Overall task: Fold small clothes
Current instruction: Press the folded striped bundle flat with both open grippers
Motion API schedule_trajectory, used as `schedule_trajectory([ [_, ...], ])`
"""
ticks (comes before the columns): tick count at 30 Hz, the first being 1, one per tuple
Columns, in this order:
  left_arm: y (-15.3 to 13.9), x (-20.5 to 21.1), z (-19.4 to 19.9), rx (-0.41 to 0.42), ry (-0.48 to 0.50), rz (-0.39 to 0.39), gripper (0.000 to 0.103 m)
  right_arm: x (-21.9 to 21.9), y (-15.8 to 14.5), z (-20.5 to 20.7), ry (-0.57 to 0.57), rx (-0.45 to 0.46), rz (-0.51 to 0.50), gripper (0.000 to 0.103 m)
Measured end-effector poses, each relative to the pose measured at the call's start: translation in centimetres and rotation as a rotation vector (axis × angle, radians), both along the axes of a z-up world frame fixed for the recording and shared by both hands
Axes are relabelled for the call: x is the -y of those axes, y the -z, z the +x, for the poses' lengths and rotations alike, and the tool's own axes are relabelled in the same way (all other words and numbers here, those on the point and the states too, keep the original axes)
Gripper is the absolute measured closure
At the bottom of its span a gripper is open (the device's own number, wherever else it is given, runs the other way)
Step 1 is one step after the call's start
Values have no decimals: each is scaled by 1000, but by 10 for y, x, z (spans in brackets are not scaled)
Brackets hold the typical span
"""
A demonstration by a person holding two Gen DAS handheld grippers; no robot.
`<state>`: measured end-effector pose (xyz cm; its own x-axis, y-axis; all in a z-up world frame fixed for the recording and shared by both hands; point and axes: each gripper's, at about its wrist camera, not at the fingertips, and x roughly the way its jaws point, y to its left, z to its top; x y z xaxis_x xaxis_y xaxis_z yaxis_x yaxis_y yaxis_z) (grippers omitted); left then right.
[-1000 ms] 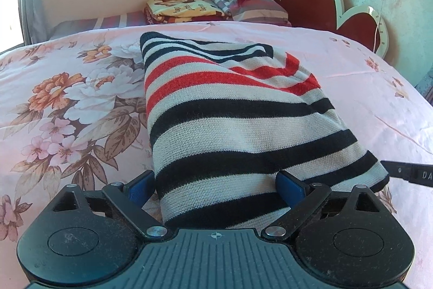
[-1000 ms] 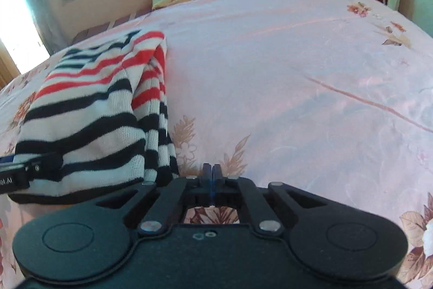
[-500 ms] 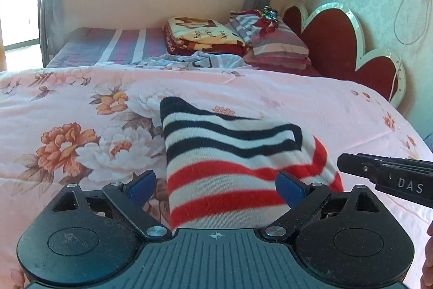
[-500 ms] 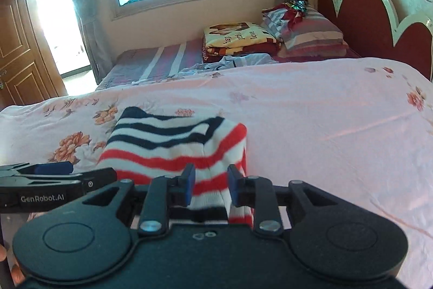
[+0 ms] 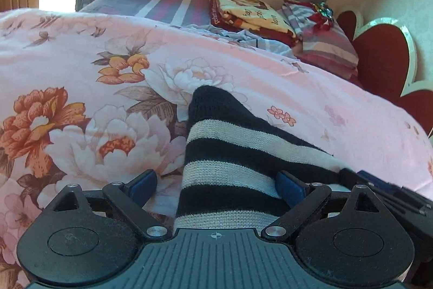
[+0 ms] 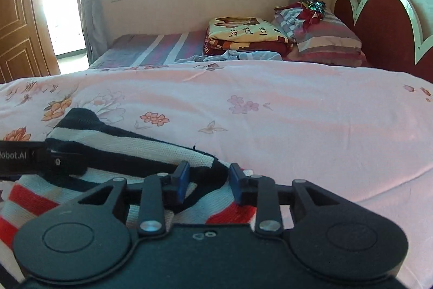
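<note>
Sweater: striped knit sweater [image 5: 232, 153] lies on the bed [image 5: 81, 50], black and cream bands toward the window, red bands nearest the right camera, one layer already doubled over another.
Left gripper: left gripper [image 5: 216, 188] stands with jaws wide apart, straddling the sweater's near edge; the pads flank the knit without pinching it.
Right gripper: right gripper [image 6: 208, 180] has just been opening its jaws, now partly apart, a dark fold of the sweater sitting between them; the pads don't look pressed on it.
Why so: both tools line up along the same edge, likely to take two points at once and carry the fold over evenly.
Background: folded blanket [image 6: 243, 31] and striped pillow [image 6: 322, 37] sit well apart by the headboard [image 6: 384, 26], out of the way.
Stage: my read, mid-fold, next grasp pending.
</note>
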<state>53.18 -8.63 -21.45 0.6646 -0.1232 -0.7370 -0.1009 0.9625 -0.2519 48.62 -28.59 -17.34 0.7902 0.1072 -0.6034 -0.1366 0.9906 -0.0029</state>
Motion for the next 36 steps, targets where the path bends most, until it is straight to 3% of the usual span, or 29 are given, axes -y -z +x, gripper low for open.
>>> schedule_trajectory([
  [5, -13, -3, -10, 8, -20, 12, 9, -3, -4, 2, -13, -10, -18, 72],
  [9, -25, -14, -45, 46, 9, 7, 9, 10, -31, -19, -14, -21, 96, 68],
  [12, -27, -18, -67, 65, 26, 3, 9, 10, -40, -47, -45, -12, 123, 65],
  [19, -21, -4, -85, 73, 77, 30, 9, -13, -29, -89, -87, 5, 18, 67],
  [23, -5, -9, -78, 36, 37, -17, 0, -16, -13, -83, -75, 14, -80, 71],
  [29, -14, -1, -84, 50, 32, 32, 0, -16, -6, -78, -74, 48, -109, 70],
  [32, -23, -2, -96, 68, 39, 23, 0, -11, -19, -80, -53, 4, -43, 70],
  [36, -33, 2, -117, 105, 86, 53, 0, -5, -39, -103, -50, 24, 24, 68],
])
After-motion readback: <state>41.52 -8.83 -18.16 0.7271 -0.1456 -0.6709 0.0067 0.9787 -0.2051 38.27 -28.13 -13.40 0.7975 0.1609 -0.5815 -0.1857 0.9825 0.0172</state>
